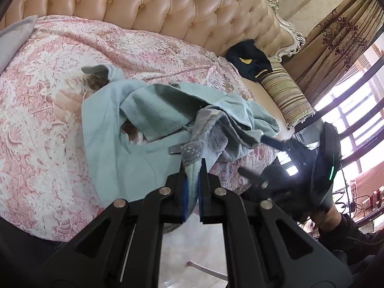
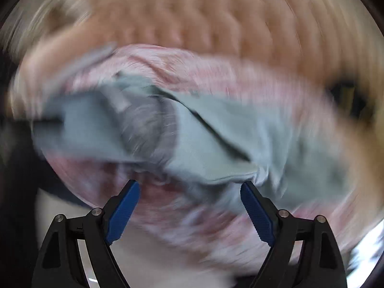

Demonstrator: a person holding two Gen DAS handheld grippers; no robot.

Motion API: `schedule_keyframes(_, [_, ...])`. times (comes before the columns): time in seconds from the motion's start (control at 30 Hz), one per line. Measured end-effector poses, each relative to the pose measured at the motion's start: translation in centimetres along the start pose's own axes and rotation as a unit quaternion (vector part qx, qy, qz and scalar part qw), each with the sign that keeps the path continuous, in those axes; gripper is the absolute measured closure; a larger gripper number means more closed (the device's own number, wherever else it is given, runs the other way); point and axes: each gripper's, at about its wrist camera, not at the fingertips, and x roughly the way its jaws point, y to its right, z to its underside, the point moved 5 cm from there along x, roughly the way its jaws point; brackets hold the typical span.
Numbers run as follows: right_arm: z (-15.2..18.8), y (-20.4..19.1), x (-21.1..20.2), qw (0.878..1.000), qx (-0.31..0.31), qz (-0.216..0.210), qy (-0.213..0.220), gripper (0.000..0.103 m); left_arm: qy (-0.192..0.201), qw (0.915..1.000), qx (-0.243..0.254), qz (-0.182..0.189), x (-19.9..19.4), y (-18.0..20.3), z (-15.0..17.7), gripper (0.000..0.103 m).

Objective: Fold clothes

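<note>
While crumpled on the pink floral bedspread [image 1: 36,110], light blue-green garment [image 1: 108,148] sprawls with long axis running roughly from near left edge of bed toward far right, toward striped bolster [image 1: 285,96]. Grey fleecy lining [image 1: 211,134] turned out around middle of bundle. Near hem hangs off bed edge straight into left gripper [image 1: 192,187].

Left gripper: clamped narrow on that hem, blue pads [image 1: 200,192] pressing cloth from both sides, cloth pinched and bunched between them.

Right gripper [image 2: 189,199]: spread wide, nothing between blue pads [image 2: 256,211]. Right wrist view heavily motion-blurred; garment [image 2: 216,144] just beyond fingertips, lower edge near right fingertip, contact cannot be told. In left wrist view, same gripper dark and blurred at right, one thin black part reaching garment's right-hand fold.

Other items: black garment with yellow mark [image 1: 249,60] lying on far right end of bed against tufted headboard [image 1: 156,7], well apart from blue-green one. Grey pillow corner [image 1: 16,38] at far left. Curtain [image 1: 336,43] and barred window [image 1: 355,110] at right.
</note>
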Motion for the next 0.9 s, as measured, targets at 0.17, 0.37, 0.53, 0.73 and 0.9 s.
schedule_keyframes(0.17, [0.5, -4.1, 0.6, 0.976, -0.192, 0.096, 0.025, 0.016, 0.002, 1.0000, 0.002, -0.002, -0.2, 0.2, -0.1, 0.096])
schedule_keyframes(0.37, [-0.3, -3.7, 3.1, 0.966, -0.224, 0.127, 0.026, 0.036, 0.010, 0.9999, 0.007, -0.008, -0.7, 0.5, -0.8, 0.096])
schedule_keyframes(0.53, [-3.7, -0.4, 0.4, 0.983, -0.157, 0.082, 0.054, 0.095, 0.052, 0.9979, 0.038, -0.009, -3.8, 2.6, -4.5, 0.096])
schedule_keyframes(0.73, [-11.4, 4.7, -9.2, 0.984, -0.093, 0.064, 0.138, 0.095, 0.153, 0.9806, 0.120, -0.023, -12.0, 9.1, -12.8, 0.096])
schedule_keyframes(0.9, [-17.4, 7.7, -18.4, 0.976, -0.066, 0.030, 0.206, 0.095, 0.225, 0.9586, 0.170, -0.038, -18.9, 13.6, -17.1, 0.096])
